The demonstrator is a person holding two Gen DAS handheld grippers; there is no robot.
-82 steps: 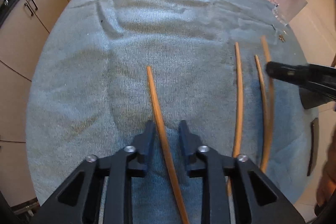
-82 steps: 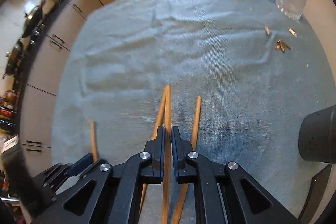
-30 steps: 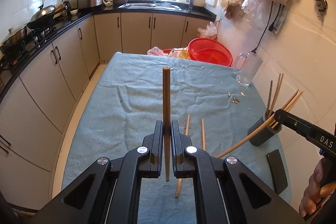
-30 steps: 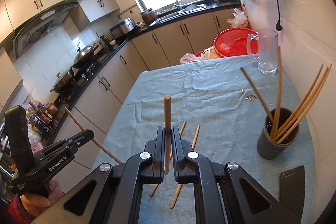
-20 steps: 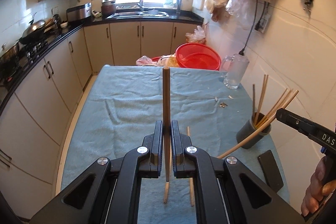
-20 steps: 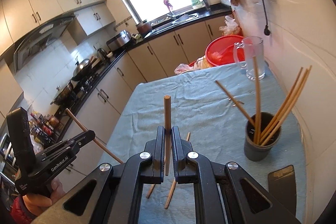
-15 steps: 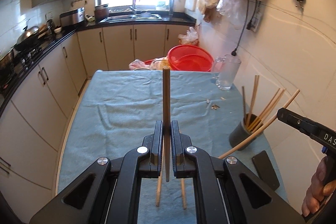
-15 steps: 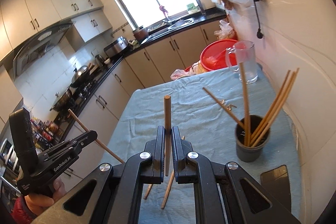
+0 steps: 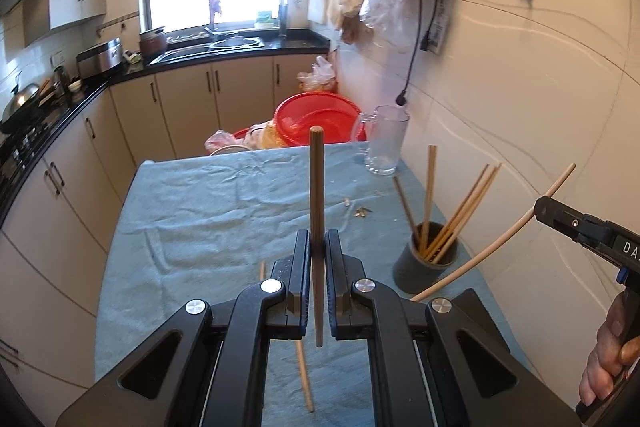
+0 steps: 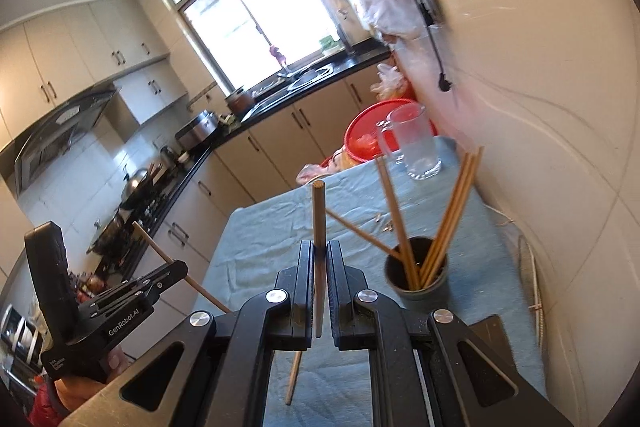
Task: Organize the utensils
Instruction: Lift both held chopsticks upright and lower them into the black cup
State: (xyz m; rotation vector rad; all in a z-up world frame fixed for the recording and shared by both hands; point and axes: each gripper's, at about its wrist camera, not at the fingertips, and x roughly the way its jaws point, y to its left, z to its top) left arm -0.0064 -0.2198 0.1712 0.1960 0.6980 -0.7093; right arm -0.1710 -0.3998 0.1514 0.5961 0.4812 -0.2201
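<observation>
In the left wrist view my left gripper [image 9: 318,241] is shut on a wooden chopstick [image 9: 316,179] that stands upright between its pads, high above the blue cloth [image 9: 224,211]. My right gripper [image 10: 319,247] grips a second chopstick [image 10: 318,211] the same way. A dark grey holder cup [image 9: 424,269] with several chopsticks stands at the cloth's right edge, ahead and right of both grippers [image 10: 418,285]. Each gripper shows in the other's view: the right [image 9: 540,209] at the far right, the left [image 10: 178,269] at the lower left. Loose chopsticks [image 9: 304,375] lie on the cloth below.
A glass mug [image 9: 384,141] and a red basin [image 9: 320,117] stand at the cloth's far end. Small wooden bits [image 9: 360,211] lie near the mug. A dark flat phone [image 10: 486,327] lies beside the cup. A tiled wall runs along the right, cabinets along the left.
Both grippers have lifted their chopsticks off the cloth, risen and rolled a little. The cup has drifted toward the middle of both views. The left gripper, open earlier, is shut.
</observation>
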